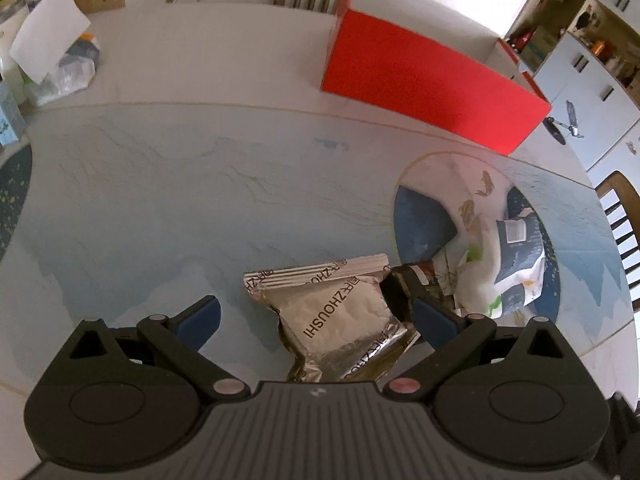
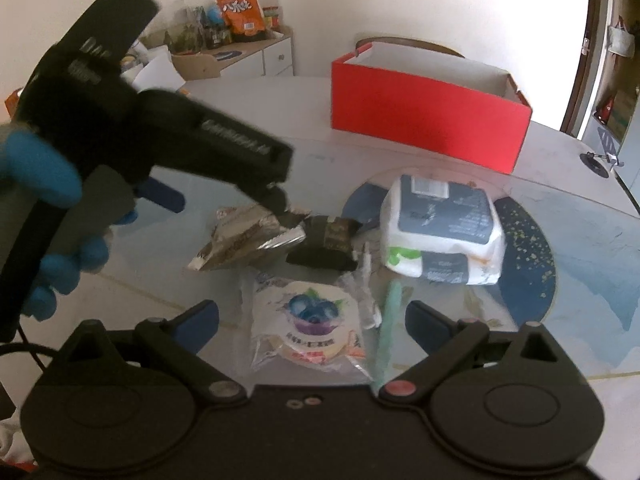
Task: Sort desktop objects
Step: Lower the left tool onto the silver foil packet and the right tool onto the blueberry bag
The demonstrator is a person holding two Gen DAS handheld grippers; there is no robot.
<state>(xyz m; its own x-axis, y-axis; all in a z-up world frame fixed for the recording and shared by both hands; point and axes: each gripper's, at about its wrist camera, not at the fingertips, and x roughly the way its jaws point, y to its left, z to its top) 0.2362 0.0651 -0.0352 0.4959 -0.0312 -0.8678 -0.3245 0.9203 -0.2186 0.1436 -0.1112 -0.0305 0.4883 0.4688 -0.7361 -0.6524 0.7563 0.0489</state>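
Hovering low over the pale blue glass tabletop point(image 1: 168, 208), the left gripper point(image 1: 316, 316) stood with its blue-padded fingers point(image 1: 200, 316) spread wide and holding nothing, a crinkled silver foil pouch with black lettering point(image 1: 336, 316) lying on the table between them. Just right of the pouch lay a small dark wrapped packet point(image 2: 326, 242), touching or nearly touching it, so the right-hand finger had little room to descend. The right gripper point(image 2: 312, 324) likewise stood released and empty, above a clear-wrapped snack with a blueberry picture point(image 2: 308, 320); a pale green stick-like item point(image 2: 390, 320) lay beside that, and a white-and-navy soft tissue pack point(image 2: 444, 232) rested farther off on a round dark blue placemat point(image 2: 532, 248). The person's hand in a blue glove point(image 2: 48, 184) held the left tool's handle. The pouch looked light, soft and slippery, likely to crumple and slide under pressure; a pinch across its puffed middle or along the stiffer sealed, ribbed edge seemed the safest hold. The open red cardboard box with a white interior point(image 2: 424, 120) sat well apart at the far side of the table, presumably the destination, with bare table between it and the pile, leaving a clear path. The table's curved edge lay near the right gripper, so items nudged toward it could slip off.
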